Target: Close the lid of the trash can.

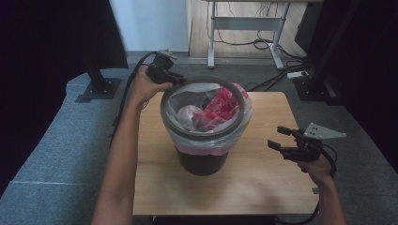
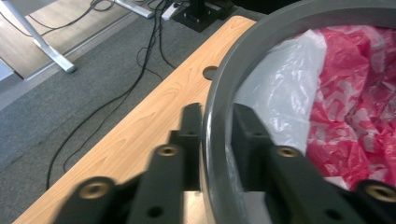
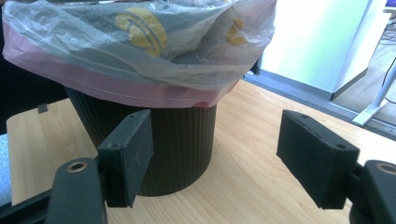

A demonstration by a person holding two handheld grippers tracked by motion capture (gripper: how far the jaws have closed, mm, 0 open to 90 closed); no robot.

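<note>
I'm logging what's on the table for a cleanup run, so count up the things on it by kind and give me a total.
Bins: 1, a dark ribbed bin with a grey rim ring
Bags: 2, one clear, one red
Total: 3

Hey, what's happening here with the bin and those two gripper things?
A person is working on a dark waste bin on a wooden table. The bin is lined with clear and pink bags held under a grey rim ring. The left hand-held gripper straddles that ring at the far-left edge, one jaw outside, one inside. The right hand-held gripper waits open beside the bin, touching nothing.
</note>
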